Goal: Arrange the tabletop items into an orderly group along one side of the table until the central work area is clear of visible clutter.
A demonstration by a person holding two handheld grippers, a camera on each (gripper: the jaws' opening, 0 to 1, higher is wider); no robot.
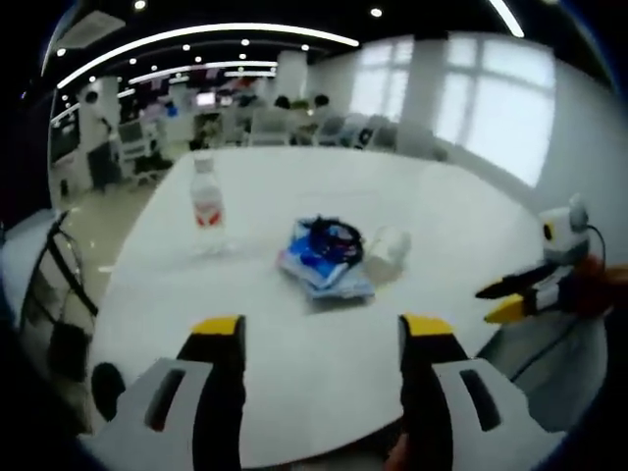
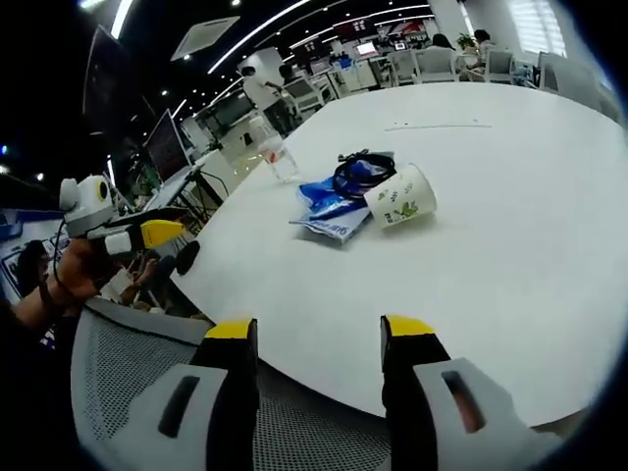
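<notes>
Both tongs agape; red-labelled bottle (image 1: pixel 206 204), print unreadable.

The left tool (image 1: pixel 322 339) has two broad light-grey jaws, each with a dark oblong slot in its face, a black inner edge and a yellow tip. The right tool (image 2: pixel 318 339) is built alike: pale grey jaws, dark slots, black inner sides, yellow caps. Seen from the far side in the left gripper view, the right tool shows slim black and yellow fingers (image 1: pixel 510 299), with an orange part behind them, possibly the handle. A dark strap or cable seems to circle the person's wrist (image 2: pixel 51 285).
</notes>
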